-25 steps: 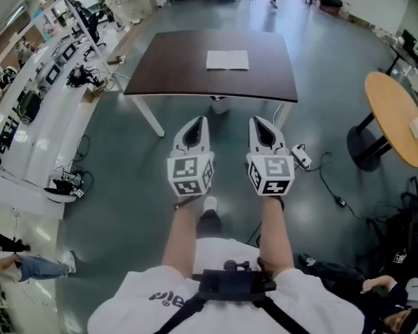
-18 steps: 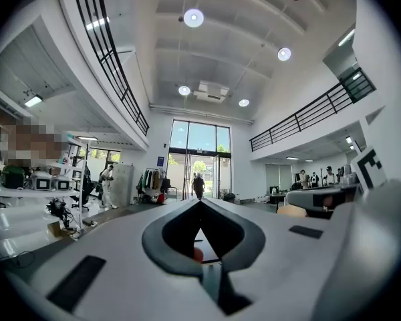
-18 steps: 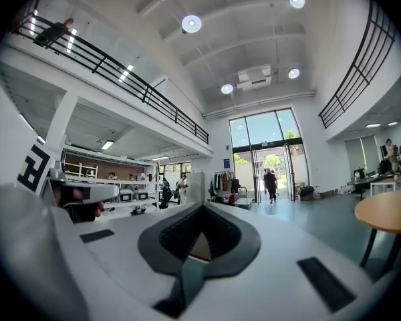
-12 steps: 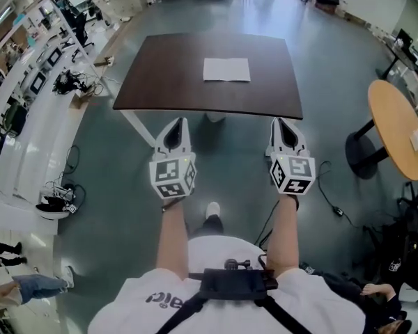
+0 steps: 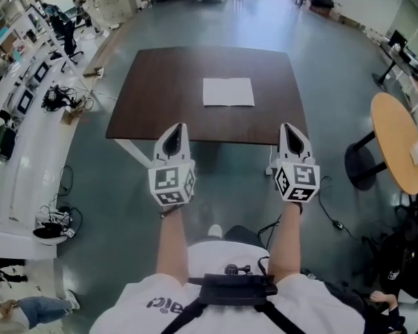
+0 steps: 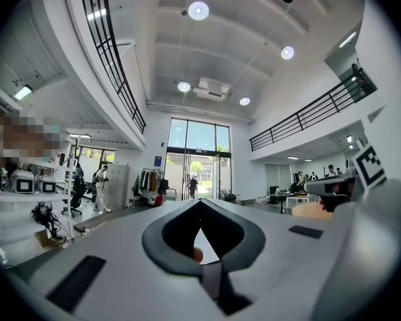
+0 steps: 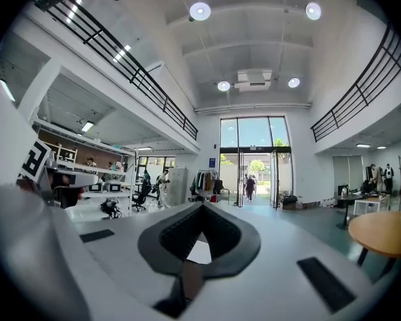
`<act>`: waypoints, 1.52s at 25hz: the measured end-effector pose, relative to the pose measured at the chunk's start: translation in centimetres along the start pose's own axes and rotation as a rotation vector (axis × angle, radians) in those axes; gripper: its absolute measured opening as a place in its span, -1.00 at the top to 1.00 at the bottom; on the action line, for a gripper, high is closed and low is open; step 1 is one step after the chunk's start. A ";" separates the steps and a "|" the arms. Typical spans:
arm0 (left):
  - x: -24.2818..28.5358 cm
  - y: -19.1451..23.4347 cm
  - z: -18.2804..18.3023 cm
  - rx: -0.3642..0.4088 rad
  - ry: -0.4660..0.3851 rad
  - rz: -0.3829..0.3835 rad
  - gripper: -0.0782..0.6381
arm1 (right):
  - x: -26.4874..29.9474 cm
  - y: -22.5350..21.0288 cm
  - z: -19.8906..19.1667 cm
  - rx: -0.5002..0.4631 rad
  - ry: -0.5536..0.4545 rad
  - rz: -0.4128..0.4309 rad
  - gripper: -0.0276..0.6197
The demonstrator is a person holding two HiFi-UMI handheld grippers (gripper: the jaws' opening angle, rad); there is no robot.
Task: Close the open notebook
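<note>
The open notebook (image 5: 228, 92) lies flat, white pages up, in the middle of a dark brown table (image 5: 160, 96). Both grippers are held level in front of the person, short of the table's near edge and apart from the notebook. My left gripper (image 5: 175, 128) is at the left, its jaws closed to a point with nothing in them. My right gripper (image 5: 291, 128) is at the right, jaws likewise together and empty. In the left gripper view the left gripper (image 6: 199, 203) points down the hall toward glass doors; the right gripper (image 7: 202, 207) points the same way in the right gripper view.
A round wooden table (image 5: 398, 141) stands at the right, with cables and a power strip (image 5: 325, 186) on the floor near it. White desks with equipment (image 5: 17, 117) line the left side. White table legs (image 5: 134, 153) stand under the near edge.
The person has walked toward the table, which now lies closer under the grippers. The two grippers have spread further apart. Both stayed closed.
</note>
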State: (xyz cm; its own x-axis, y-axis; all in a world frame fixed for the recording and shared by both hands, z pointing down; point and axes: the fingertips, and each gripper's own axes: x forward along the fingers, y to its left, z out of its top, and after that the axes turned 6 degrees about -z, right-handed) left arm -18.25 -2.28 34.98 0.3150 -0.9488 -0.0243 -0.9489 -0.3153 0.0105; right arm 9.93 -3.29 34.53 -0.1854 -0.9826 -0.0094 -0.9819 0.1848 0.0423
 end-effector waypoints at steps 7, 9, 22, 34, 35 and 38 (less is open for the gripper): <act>6.3 -0.3 -0.8 -0.007 0.015 -0.032 0.76 | 5.2 -2.7 -0.2 0.022 0.001 -0.006 0.92; 8.4 -0.4 -1.0 -0.001 0.013 -0.041 0.76 | 7.3 -3.3 -0.5 0.028 -0.007 -0.001 0.92; 24.7 -1.0 -0.9 -0.014 -0.009 -0.021 0.76 | 22.4 -10.5 1.1 -0.016 -0.069 0.136 0.92; 30.3 2.9 -12.3 -0.114 0.216 0.087 0.76 | 31.2 -8.0 -6.3 0.006 0.085 0.312 0.92; 30.5 3.5 -13.8 -0.130 0.246 0.095 0.76 | 31.9 -7.7 -7.1 0.006 0.100 0.319 0.92; 30.9 5.2 -18.6 -0.186 0.340 0.121 0.76 | 33.9 -7.0 -9.2 0.015 0.145 0.331 0.92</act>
State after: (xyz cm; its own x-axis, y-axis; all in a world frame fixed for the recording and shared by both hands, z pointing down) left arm -13.15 -33.65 52.87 0.2190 -0.9219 0.3194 -0.9698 -0.1698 0.1749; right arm 10.87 -38.06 43.11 -0.4869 -0.8614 0.1444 -0.8702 0.4926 0.0045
